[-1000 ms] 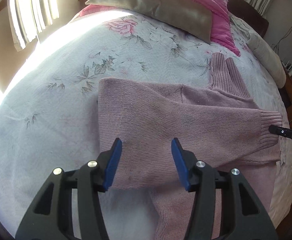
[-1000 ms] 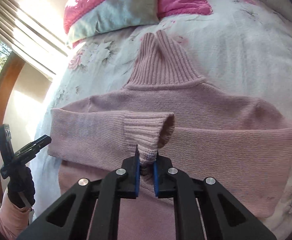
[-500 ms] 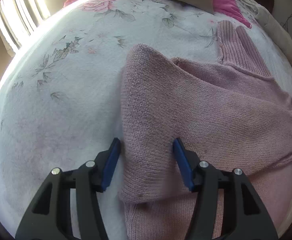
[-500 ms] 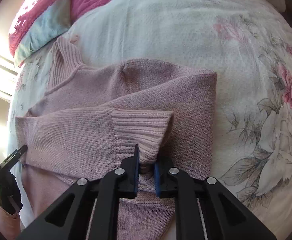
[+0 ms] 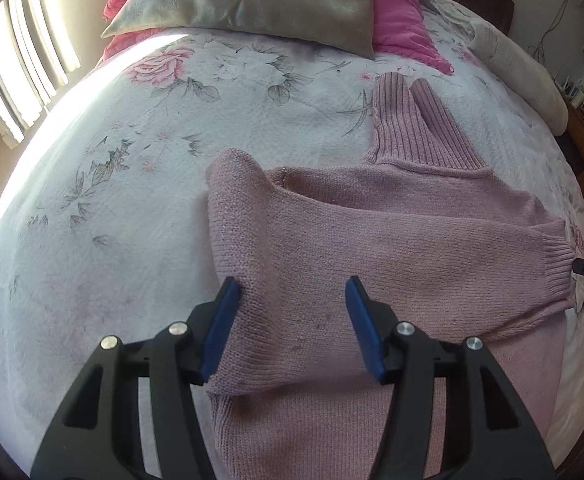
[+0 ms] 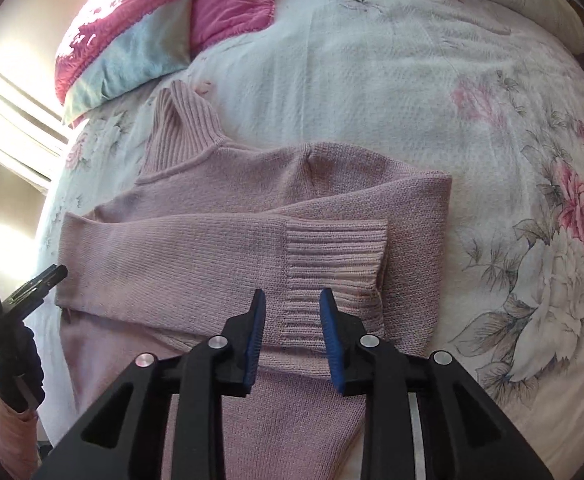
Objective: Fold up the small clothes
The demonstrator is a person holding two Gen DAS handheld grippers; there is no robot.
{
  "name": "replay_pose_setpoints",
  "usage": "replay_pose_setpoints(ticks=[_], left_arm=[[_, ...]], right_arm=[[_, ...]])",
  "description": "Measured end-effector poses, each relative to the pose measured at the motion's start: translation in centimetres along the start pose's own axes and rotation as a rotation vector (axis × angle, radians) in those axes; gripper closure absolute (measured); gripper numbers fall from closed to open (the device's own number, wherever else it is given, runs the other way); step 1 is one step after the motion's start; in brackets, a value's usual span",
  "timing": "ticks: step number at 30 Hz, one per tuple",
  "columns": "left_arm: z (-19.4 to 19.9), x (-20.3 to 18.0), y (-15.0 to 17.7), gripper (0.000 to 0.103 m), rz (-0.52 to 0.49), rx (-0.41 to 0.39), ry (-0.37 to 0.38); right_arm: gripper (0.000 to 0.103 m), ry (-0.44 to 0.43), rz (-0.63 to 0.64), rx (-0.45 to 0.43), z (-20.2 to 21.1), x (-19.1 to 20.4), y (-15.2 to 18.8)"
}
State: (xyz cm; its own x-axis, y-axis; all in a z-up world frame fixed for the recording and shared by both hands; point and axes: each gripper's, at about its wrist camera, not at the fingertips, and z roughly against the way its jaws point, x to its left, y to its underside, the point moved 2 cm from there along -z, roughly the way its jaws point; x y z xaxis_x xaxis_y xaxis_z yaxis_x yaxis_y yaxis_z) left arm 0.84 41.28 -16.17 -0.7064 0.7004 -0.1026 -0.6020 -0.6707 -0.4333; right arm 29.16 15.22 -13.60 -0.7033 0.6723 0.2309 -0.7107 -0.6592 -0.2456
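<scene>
The pink knitted sweater (image 5: 372, 240) lies flat on the floral bedspread (image 5: 132, 200) of the bed, its ribbed turtleneck (image 5: 416, 124) pointing to about 12 o'clock toward the pillows (image 5: 252, 4). Judging by how it lies, the fold is partly done: both sleeves are laid across the chest, one over the other, so the upper part forms a rough band, with the ribbed cuff (image 6: 332, 256) of the top sleeve resting near the sweater's edge at about 3 o'clock in the right wrist view. What seems left is the body: the lower part runs on toward 6 o'clock, unfolded, under both tools, and would need doubling up toward the collar. The left tool (image 5: 292, 320) is spread wide and grips nothing; its fingers straddle the folded shoulder edge, the finger at 9 o'clock just touching the knit. The right tool (image 6: 292, 332) is parted to a moderate gap, released, with the cuff's ribbing lying flat between its fingers and not pinched; whether the tips press the cloth cannot be told. In the right wrist view the left tool shows at about 9 o'clock, held by a dark-gloved hand (image 6: 16, 372).
</scene>
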Motion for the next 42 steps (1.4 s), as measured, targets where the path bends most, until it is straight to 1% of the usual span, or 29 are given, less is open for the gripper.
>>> replay_pose_setpoints(ticks=[1, 3, 5, 8, 9, 12, 14, 15, 17, 19, 21, 22, 24, 27, 29, 31, 33, 36, 37, 40, 42], left_arm=[[-0.1, 0.1, 0.1, 0.049, -0.001, 0.001, -0.009], [-0.1, 0.5, 0.4, 0.049, 0.008, 0.002, -0.015], [-0.5, 1.3, 0.6, 0.049, 0.016, 0.013, -0.056], [-2.3, 2.8, 1.1, 0.049, 0.028, 0.065, -0.147], [-3.0, 3.2, 1.4, 0.046, 0.036, 0.083, -0.156], [-3.4, 3.8, 2.0, 0.044, 0.060, 0.091, -0.133], [-2.2, 3.8, 2.4, 0.047, 0.074, 0.092, -0.104], [-1.3, 3.6, 2.9, 0.047, 0.074, 0.093, -0.083], [0.9, 3.3, 4.5, 0.047, 0.045, 0.103, -0.050], [3.2, 3.4, 7.1, 0.046, 0.023, 0.130, -0.020], [5.2, 3.7, 10.7, 0.046, 0.023, 0.186, 0.024], [6.1, 3.9, 12.7, 0.046, 0.026, 0.220, 0.032], [7.7, 4.2, 16.8, 0.046, 0.019, 0.288, 0.036], [9.7, 4.9, 22.8, 0.046, 0.056, 0.383, 0.038], [10.5, 5.2, 26.2, 0.046, 0.084, 0.438, 0.046], [10.9, 5.1, 28.8, 0.046, 0.079, 0.469, 0.035], [11.2, 4.9, 30.1, 0.046, 0.081, 0.467, 0.034], [11.6, 4.4, 31.0, 0.046, 0.066, 0.460, 0.018], [11.6, 4.2, 31.3, 0.046, 0.067, 0.464, 0.025], [11.4, 3.3, 32.3, 0.046, 0.055, 0.489, 0.051], [11.0, 2.9, 32.9, 0.043, 0.029, 0.497, 0.038]], right_arm=[[0.075, 0.027, -0.005, 0.014, -0.7, -0.4, 0.3], [0.075, 0.040, -0.035, 0.052, -2.2, -1.3, 0.8], [0.075, 0.039, -0.046, 0.067, -3.4, -2.1, 1.4], [0.073, 0.024, -0.064, 0.058, -4.1, -2.4, 1.6], [0.072, 0.023, -0.065, 0.059, -4.2, -2.4, 1.5], [0.069, 0.008, -0.061, 0.051, -3.5, -2.1, 1.5], [0.061, -0.033, -0.068, 0.024, -1.5, -1.9, 2.1], [0.055, -0.053, -0.055, 0.006, -0.3, -1.6, 2.7], [0.052, -0.060, 0.000, -0.003, 2.1, -0.9, 4.8], [0.049, -0.064, 0.051, 0.020, 3.9, -0.3, 8.0], [0.047, -0.086, 0.068, 0.067, 4.8, 0.1, 12.0], [0.047, -0.090, 0.069, 0.092, 5.2, 0.2, 14.0], [0.047, -0.094, 0.060, 0.140, 5.7, 0.2, 18.1], [0.047, -0.071, 0.044, 0.213, 6.2, -0.2, 24.0], [0.047, -0.083, 0.017, 0.261, 6.1, -0.6, 27.1], [0.046, -0.099, -0.010, 0.298, 6.0, -0.9, 29.6], [0.046, -0.091, -0.020, 0.321, 5.7, -1.0, 31.3], [0.046, -0.106, -0.038, 0.335, 5.6, -1.2, 33.0], [0.046, -0.115, -0.038, 0.342, 5.6, -1.2, 33.6], [0.046, -0.102, -0.026, 0.372, 4.7, -1.2, 34.6], [0.046, -0.130, -0.038, 0.401, 3.9, -1.2, 35.6]])
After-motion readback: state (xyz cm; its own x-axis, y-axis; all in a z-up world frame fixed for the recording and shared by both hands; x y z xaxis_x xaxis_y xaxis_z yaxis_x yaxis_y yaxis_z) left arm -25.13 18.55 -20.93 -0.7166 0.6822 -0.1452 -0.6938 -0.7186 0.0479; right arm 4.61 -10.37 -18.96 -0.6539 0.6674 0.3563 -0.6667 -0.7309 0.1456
